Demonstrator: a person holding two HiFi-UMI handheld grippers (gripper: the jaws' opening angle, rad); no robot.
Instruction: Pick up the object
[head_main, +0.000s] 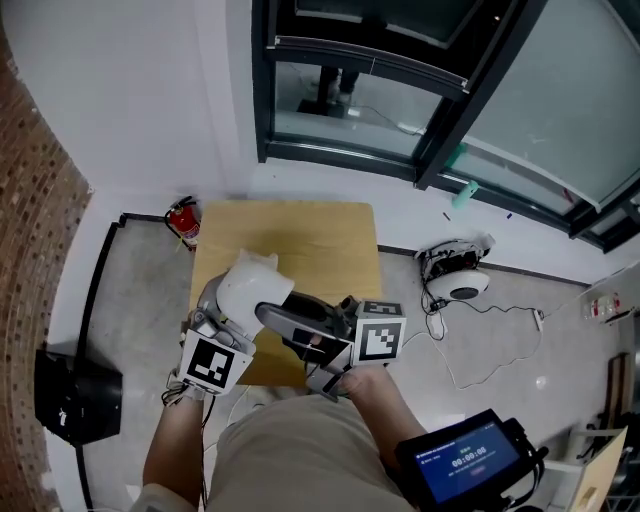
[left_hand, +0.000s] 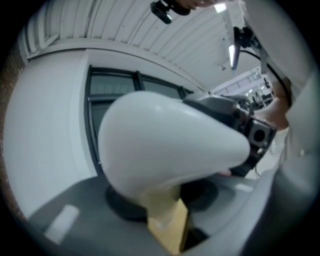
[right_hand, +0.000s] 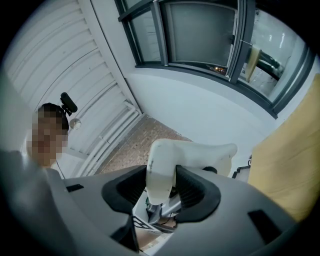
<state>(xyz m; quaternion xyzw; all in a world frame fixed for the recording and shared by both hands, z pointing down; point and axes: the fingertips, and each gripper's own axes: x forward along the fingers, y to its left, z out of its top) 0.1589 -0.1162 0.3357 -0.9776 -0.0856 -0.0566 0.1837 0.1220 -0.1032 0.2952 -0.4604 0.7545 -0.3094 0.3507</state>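
A smooth white curved object (head_main: 248, 284) hangs above the wooden table (head_main: 310, 245), held between both grippers. My left gripper (head_main: 222, 312) comes up from below. In the left gripper view the white object (left_hand: 165, 145) fills the middle and its lower part drops between the two dark pads (left_hand: 122, 205). My right gripper (head_main: 285, 322) reaches in from the right. In the right gripper view its ribbed pads (right_hand: 125, 190) clamp the narrow end of the white object (right_hand: 165, 170). The left gripper (left_hand: 162, 200) and right gripper (right_hand: 162, 192) are both shut on it.
A red fire extinguisher (head_main: 184, 222) stands at the table's far left corner. A black box (head_main: 75, 395) sits on the floor at left. A white device with cables (head_main: 455, 272) lies on the floor at right. Dark window frames (head_main: 440, 110) run behind the table.
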